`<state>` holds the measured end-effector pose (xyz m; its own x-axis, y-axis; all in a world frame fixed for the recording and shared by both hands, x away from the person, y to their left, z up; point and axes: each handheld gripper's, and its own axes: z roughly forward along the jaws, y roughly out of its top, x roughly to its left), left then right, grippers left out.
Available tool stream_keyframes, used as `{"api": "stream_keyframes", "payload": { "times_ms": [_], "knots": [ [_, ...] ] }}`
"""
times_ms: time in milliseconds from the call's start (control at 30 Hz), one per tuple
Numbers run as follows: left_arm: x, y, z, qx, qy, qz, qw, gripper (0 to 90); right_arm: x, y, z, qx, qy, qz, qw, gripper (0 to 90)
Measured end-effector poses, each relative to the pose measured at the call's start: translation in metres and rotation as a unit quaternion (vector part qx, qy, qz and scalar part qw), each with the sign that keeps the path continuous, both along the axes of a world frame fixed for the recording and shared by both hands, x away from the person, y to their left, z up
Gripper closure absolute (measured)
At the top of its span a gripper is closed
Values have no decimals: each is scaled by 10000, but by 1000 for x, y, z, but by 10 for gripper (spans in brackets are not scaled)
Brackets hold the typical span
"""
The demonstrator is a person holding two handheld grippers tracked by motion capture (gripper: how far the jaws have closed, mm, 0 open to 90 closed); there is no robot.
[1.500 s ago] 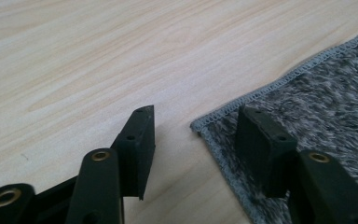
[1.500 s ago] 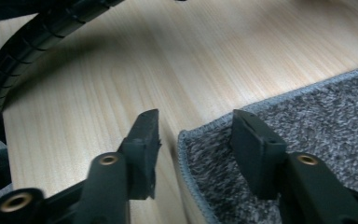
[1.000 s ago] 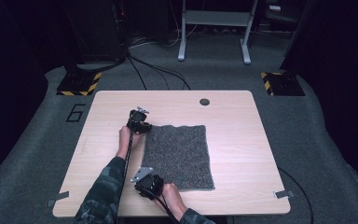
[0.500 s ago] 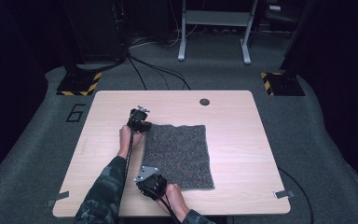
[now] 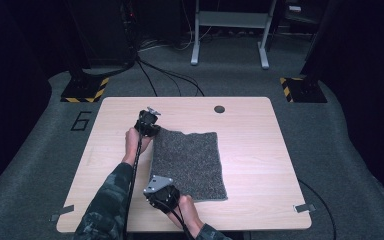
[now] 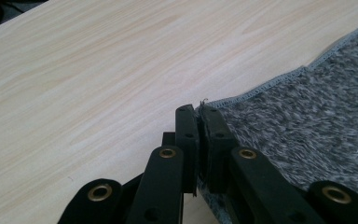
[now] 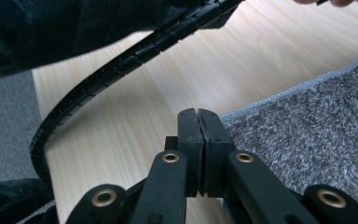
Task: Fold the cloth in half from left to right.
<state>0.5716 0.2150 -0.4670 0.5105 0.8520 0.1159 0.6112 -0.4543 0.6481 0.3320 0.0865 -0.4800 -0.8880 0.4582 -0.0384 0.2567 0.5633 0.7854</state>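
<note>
On the table [image 5: 260,150], our left gripper [image 6: 199,116] and right gripper [image 7: 198,116] stayed clamped on the grey cloth's [image 5: 192,160] left corners; nothing had shifted, so folding remained ahead.

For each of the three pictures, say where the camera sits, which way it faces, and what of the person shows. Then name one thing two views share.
High view: fixed above the person's side, facing forward and down on the table; both forearms, left gripper and right gripper show.
Left gripper view: rides the left gripper, looking along shut jaws at a mat corner.
Right gripper view: rides the right gripper, facing the mat's edge; a sleeve and cable show.
Shared: the grey mat on the wooden table.
</note>
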Motion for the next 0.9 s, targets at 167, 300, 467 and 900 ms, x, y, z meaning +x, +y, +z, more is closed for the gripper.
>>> {"api": "stream_keyframes", "payload": {
  "times_ms": [167, 300, 467, 900],
  "knots": [
    [3, -1, 8, 60, 6, -10, 10000, 865, -1, 0, 8, 144, -105, 2, 9998, 888],
    [4, -4, 14, 119, 33, -33, 9999, 865, -1, -3, 12, 310, -87, -80, 9994, 889],
    [6, -7, 23, 187, -21, -11, 9998, 865, -2, -6, 20, 396, -202, -92, 9990, 889],
    [8, -9, 61, 756, -143, -34, 9970, 863, -4, -10, 47, 821, -431, -93, 9957, 889]
  ]
}}
